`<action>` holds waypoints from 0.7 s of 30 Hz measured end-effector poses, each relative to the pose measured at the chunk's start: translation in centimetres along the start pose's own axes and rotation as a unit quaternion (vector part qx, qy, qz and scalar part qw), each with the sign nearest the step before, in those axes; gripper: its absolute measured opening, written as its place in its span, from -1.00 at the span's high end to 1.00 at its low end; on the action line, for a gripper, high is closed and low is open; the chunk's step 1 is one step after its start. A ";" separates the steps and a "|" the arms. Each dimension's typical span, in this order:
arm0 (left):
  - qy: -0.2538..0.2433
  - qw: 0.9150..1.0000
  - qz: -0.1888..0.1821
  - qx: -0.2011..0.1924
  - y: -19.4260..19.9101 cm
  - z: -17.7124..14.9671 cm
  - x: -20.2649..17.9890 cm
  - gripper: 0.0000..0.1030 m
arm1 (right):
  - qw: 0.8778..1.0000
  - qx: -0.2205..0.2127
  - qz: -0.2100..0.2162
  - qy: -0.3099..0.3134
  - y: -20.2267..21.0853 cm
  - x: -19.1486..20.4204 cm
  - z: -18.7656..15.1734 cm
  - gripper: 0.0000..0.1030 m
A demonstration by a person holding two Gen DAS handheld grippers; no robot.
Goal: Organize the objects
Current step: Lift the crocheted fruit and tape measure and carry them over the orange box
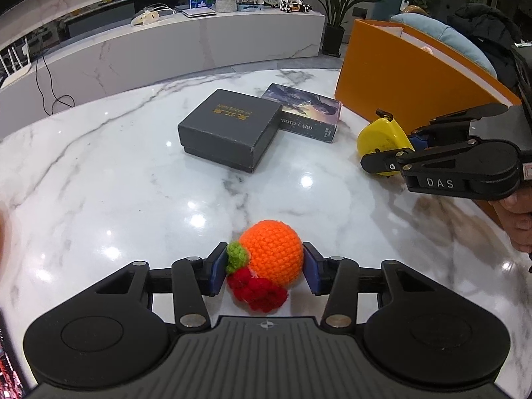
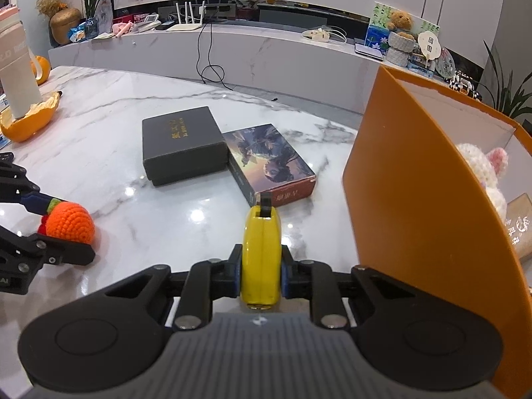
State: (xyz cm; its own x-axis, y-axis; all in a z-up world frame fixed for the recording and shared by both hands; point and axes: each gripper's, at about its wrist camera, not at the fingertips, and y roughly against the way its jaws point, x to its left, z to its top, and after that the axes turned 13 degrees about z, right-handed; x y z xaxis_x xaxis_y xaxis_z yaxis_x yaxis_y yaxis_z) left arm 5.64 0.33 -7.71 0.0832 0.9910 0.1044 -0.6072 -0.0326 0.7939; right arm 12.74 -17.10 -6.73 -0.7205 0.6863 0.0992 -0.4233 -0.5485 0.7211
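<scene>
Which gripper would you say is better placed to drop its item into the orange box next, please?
Right. The right gripper, shut on the yellow tape measure, sits beside the orange box; the left gripper is farther away.

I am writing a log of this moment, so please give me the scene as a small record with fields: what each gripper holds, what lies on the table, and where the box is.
left gripper: shut on crochet orange
right gripper: shut on yellow tape measure
table: white marble, glossy
lying on table: dark grey box, photo card box touching it
orange box: open, at the right
inside orange box: white crochet toy, partly hidden
</scene>
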 end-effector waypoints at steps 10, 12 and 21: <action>0.008 1.000 0.002 -0.025 1.2 1.3 -1.3 -0.05 | 1.000 -0.021 0.000 0.011 2.3 0.8 1.0 0.58; 0.009 1.000 0.002 -0.029 1.5 1.5 -1.7 -0.05 | 1.000 -0.027 -0.001 0.013 2.9 0.9 1.2 0.58; 0.005 0.999 0.005 -0.042 2.9 2.7 -3.9 -0.05 | 0.998 -0.055 -0.003 0.008 6.0 0.4 1.8 0.58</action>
State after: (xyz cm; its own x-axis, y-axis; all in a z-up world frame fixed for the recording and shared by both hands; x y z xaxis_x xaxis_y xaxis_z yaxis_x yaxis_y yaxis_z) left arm 5.67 -4.02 -4.25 0.0681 0.9921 0.1058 -0.6719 -0.0328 0.7399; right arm 10.91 -19.21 -1.13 -0.7262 0.6825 0.0828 -0.4847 -0.5937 0.6423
